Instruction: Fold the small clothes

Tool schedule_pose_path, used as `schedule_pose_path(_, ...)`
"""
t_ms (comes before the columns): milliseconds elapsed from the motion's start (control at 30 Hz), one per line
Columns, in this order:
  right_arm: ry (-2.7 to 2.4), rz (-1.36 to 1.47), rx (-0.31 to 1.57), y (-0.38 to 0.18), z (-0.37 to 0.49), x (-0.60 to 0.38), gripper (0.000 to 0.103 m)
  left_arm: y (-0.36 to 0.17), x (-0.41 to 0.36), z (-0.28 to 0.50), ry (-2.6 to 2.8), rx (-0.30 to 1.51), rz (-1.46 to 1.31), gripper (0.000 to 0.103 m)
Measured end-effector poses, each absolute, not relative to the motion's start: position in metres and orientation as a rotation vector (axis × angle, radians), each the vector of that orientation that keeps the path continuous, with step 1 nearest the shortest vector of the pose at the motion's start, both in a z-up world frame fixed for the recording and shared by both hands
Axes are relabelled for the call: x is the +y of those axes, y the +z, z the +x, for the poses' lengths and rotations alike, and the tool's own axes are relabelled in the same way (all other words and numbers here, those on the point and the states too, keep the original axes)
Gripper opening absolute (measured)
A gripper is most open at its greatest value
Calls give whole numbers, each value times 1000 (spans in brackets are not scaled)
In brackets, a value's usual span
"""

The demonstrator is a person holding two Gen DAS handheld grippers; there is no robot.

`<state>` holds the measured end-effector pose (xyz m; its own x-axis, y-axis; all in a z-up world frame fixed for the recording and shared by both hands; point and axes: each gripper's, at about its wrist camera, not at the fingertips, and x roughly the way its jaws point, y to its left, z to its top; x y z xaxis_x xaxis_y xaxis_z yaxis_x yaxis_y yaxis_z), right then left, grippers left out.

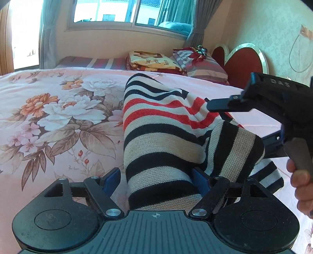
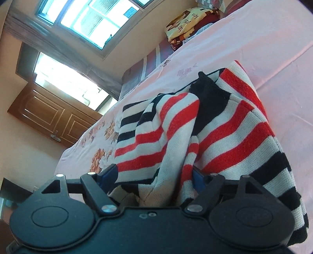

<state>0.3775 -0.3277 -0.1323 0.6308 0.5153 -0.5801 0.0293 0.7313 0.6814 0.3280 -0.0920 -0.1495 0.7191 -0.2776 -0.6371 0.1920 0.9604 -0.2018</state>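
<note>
A knitted sweater with red, black and cream stripes lies bunched on the pink floral bedspread. My left gripper stands open around its near black-and-cream fold; the left blue pad is clear of the cloth. My right gripper reaches in from the right, jaws wide, around the red-striped part; a hand holds its grip. In the right wrist view the right gripper is open with loose folds of the sweater between its blue pads, the black collar behind.
Folded blankets and a striped pillow lie at the bed's far end by a heart-shaped headboard. A curtained window is behind. A wooden door stands beyond the bed's side.
</note>
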Motion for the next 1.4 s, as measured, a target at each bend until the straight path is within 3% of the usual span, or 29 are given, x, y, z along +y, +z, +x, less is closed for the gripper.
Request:
schedule_pose_path(67,292,649,886,-135,383,-319,68,-150,-95,326,-265,720,-116,79)
schedule_pose_path(100,280,601,898,-136,384,-312,58,-149,-98,324,-266,712,-100,79)
schedule_pose_path(167,275,534,896,-137,386,-300,54,-147,-104,320,-270,692,-56,79)
schedule_pose_path(233,253,439,875,-134,386,-291,30,-146,-104,318,-270,682,-42,79)
schedule_pose_path(267,254,400,858,-131,384,-289,24,-145,-101,319,-271,687,-60,79)
schedule_pose_path(333,271,348,795,-120,375,-289,20,-142,-92,321,-266,688,-121,79)
schedule_pose_path(567,253,178,635,-80,364,-308,19,-123,-98,321,-307,611,-130,88)
schedule_pose_path(867,142,197,765,-125,372,-355,21,-150,-123,329,-334,722,-108,89)
schedule_pose_path(967,135,246,772,-124,365,-360,24,-160,-118,338,-311,774,-165,98)
schedule_pose_path(1133,169,397,779,-107,338,-379,51,-159,-120,335,-317,767,-142,98)
schedule_pose_path(1400,148,506,780,-101,300,-389,53,-157,-132,329,-335,758,-87,98)
